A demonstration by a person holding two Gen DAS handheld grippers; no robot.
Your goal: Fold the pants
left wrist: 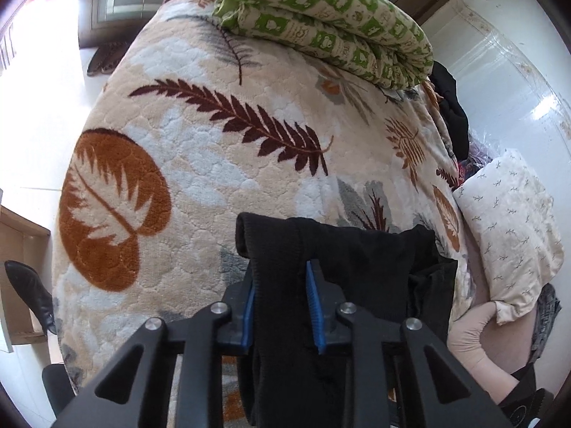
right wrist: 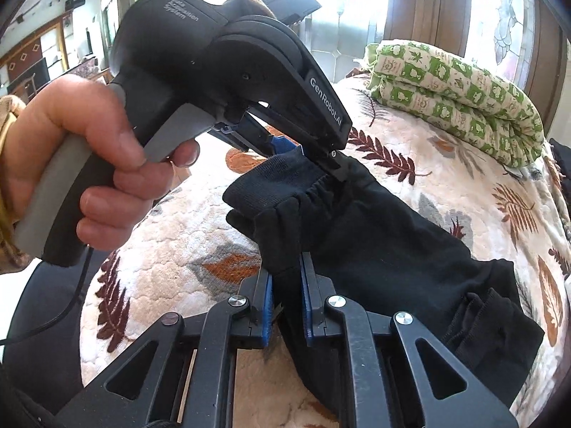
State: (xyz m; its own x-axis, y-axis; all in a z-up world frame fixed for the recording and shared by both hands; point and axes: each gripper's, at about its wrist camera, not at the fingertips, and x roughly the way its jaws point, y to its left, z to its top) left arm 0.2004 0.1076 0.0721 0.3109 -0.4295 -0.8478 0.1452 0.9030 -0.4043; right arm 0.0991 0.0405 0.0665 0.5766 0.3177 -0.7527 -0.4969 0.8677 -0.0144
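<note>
The person's left hand (right wrist: 103, 164) wraps the grey handle of the left hand-held gripper (right wrist: 314, 157), which slants down and to the right in the right wrist view, its tip pinching the ribbed cuff of the black pants (right wrist: 374, 235). In its own view the left hand-held gripper (left wrist: 280, 292) has its blue pads pressed against a thick band of the black cloth. The right hand-held gripper (right wrist: 287, 285) points steeply downward, its jaws drawn narrow and clamped on a fold of the same cloth just below the cuff.

The pants are held up off the bed (left wrist: 200, 164) at that end, and their long axis runs from the cuff at upper left down to the lower right of the right wrist view, where the far part (possibly the waistband, the bunching makes it hard to read) lies on the leaf-patterned blanket. The fabric is plain black knit, gathered above the cuff and rumpled. A folded green-checked quilt (right wrist: 460, 96) sits at the far end of the bed.
</note>
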